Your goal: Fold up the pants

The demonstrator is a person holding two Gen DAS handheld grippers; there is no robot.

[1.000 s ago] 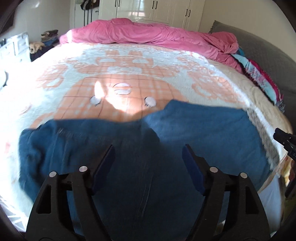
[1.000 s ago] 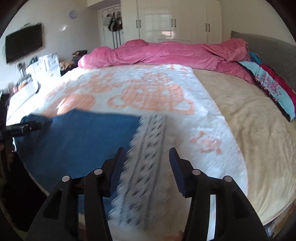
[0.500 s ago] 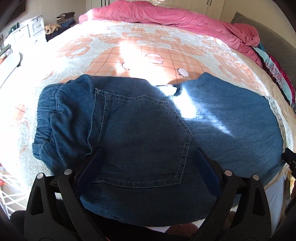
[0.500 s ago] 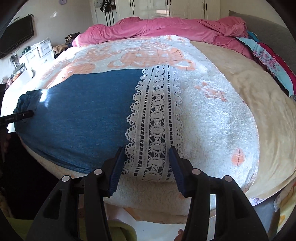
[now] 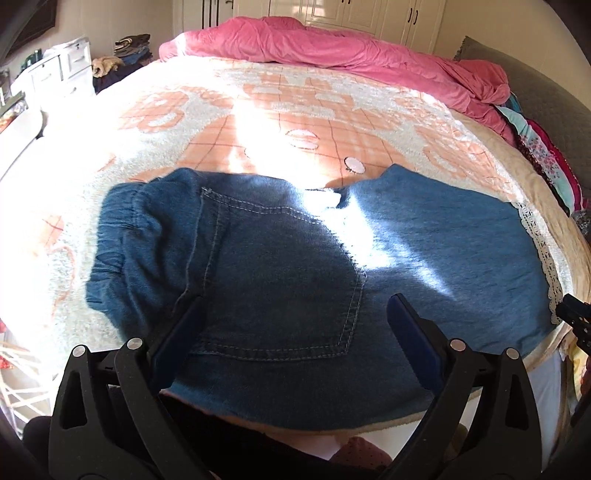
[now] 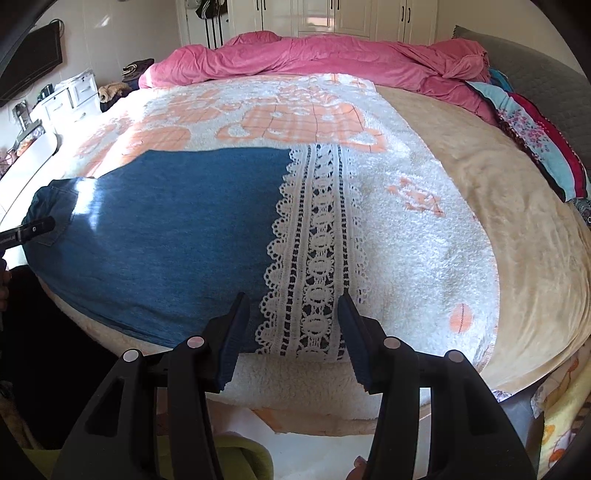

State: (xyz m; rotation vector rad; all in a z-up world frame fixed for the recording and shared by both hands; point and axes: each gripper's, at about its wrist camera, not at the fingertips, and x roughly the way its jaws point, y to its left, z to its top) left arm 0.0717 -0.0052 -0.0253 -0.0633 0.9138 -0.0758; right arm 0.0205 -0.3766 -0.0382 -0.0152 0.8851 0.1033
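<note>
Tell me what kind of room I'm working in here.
A bedroom, most likely: the pants lie on a bed's patterned blanket, with a bunched pink duvet at its far end and white wardrobe doors beyond.

Left tool (image 5: 295,325): two matte black plastic arms with triangular cut-outs, silver round rivets on each arm, dark blue ribbed pads (image 5: 413,343) inside fingers. Right tool (image 6: 291,332): same build, black arms, silver rivets, blue ridged pads (image 6: 232,343). Small white lettering on left tool's side, unreadable, seen in right wrist view.
</note>
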